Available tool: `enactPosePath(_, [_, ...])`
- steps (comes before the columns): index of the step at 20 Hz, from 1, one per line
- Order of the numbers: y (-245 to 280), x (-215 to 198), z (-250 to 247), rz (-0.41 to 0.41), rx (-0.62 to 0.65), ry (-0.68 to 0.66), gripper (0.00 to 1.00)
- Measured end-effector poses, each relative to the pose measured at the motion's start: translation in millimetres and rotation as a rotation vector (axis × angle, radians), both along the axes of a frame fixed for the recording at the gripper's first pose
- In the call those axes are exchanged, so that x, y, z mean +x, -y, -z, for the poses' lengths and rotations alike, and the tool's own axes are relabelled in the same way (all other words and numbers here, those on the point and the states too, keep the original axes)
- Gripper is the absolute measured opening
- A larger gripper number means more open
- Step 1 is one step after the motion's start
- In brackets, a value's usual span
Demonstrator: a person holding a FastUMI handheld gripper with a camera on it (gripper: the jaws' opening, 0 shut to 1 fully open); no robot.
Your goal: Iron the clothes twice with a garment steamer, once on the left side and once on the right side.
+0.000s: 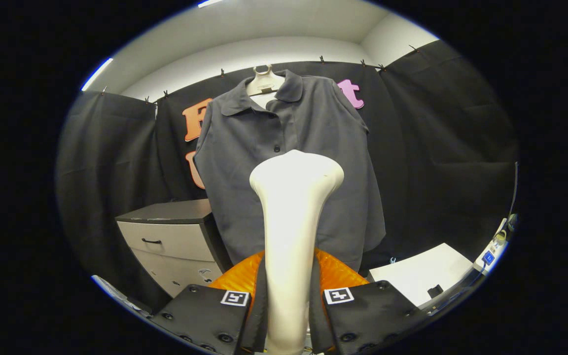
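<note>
A white garment steamer [291, 231] stands upright between my fingers, its handle clamped on both sides, so my gripper [288, 305] is shut on it. Its wide head rises ahead of the fingers and sits in front of the shirt's lower middle; how far it is from the cloth I cannot tell. The dark grey short-sleeved shirt [244, 148] hangs beyond on a white hanger [264, 81], collar open and buttons running down the centre.
A low cabinet [170, 241] with grey drawers stands left of the shirt. A white tabletop [422, 278] lies to the right, with a device with a blue screen [488, 256] at its far end. Something orange [336, 273] sits just behind the fingers.
</note>
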State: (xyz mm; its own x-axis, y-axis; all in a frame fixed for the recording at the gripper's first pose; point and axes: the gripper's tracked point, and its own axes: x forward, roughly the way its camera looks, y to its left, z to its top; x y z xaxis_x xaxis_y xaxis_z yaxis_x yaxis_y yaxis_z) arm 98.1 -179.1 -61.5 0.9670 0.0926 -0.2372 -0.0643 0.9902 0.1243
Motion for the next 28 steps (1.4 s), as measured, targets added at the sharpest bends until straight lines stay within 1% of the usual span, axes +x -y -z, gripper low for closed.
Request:
enactPosePath(6, [-30,-26,-23,-0.037,-0.024,0.047,0.41])
enactPosePath(14, [-63,-45,-58,-0.09,-0.042,0.114,0.42])
enactPosePath(20, [-70,-42,-73,-0.088,-0.045,0.148,0.41])
enactPosePath(28, [-74,-51,-95,-0.095,-0.054,0.203,0.41])
